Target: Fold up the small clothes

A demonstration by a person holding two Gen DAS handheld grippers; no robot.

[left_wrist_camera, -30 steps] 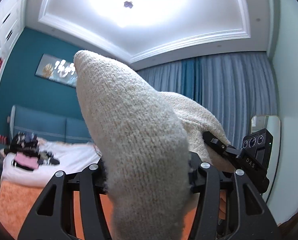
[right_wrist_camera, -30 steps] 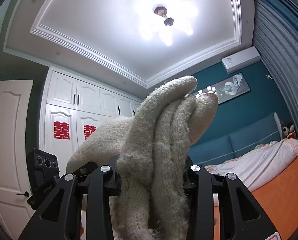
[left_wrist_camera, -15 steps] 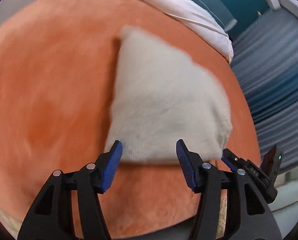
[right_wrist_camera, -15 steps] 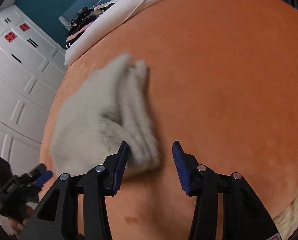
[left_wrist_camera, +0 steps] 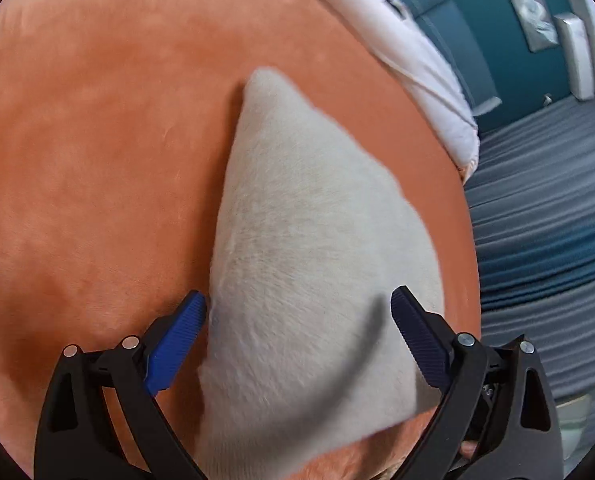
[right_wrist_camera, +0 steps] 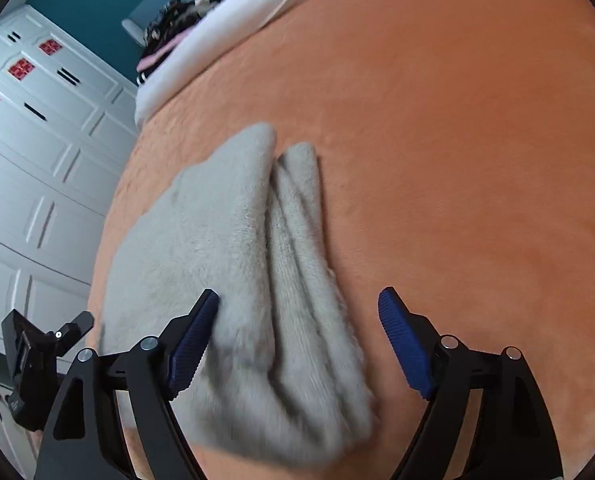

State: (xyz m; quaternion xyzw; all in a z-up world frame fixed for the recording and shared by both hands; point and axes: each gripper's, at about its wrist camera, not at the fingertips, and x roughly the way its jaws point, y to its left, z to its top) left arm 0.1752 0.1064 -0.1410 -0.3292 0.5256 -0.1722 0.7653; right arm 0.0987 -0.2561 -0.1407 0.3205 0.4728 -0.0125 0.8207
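I see a plain cream-grey fuzzy knit garment [left_wrist_camera: 317, 240] lying on an orange plush blanket [left_wrist_camera: 97, 140]. My left claw [left_wrist_camera: 297, 304] and right claw [right_wrist_camera: 297, 300] are black with blue ribbed pads [right_wrist_camera: 401, 340]. The wall [left_wrist_camera: 469, 12] is teal, the curtains [left_wrist_camera: 545, 208] blue-grey, the wardrobe [right_wrist_camera: 29, 152] white with red emblems [right_wrist_camera: 21, 68].

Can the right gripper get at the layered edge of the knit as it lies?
Probably yes. The right gripper is open over the knit on the orange blanket, its layered edge lying between the fingers with nothing covering it.
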